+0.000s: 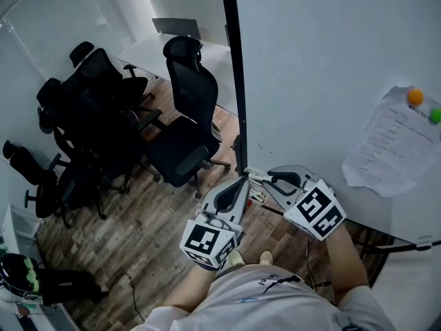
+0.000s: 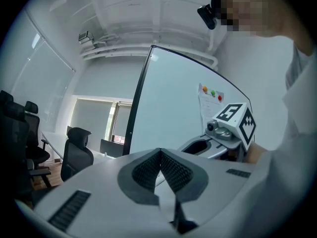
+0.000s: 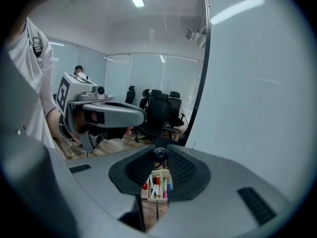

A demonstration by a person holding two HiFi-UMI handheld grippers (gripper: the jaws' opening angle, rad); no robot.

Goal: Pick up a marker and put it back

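My right gripper (image 3: pixel 159 153) hangs over a small white tray (image 3: pixel 150 198) that holds several coloured markers (image 3: pixel 157 185). Its jaws stand a narrow gap apart, shut on a black marker (image 3: pixel 159 155) seen end-on at the tips. In the head view the right gripper (image 1: pixel 253 176) and left gripper (image 1: pixel 241 181) point together at the whiteboard's lower left edge, just above the tray (image 1: pixel 259 197). The left gripper (image 2: pixel 161 151) is shut with nothing in it, and the right gripper's marker cube (image 2: pixel 237 120) shows beyond it.
The whiteboard (image 1: pixel 324 81) fills the right, with a black frame post (image 1: pixel 234 81) and a paper sheet (image 1: pixel 393 143) under orange (image 1: pixel 414 95) and green (image 1: pixel 435 114) magnets. Black office chairs (image 1: pixel 186 129) and a white table (image 1: pixel 172 47) stand on wood floor to the left.
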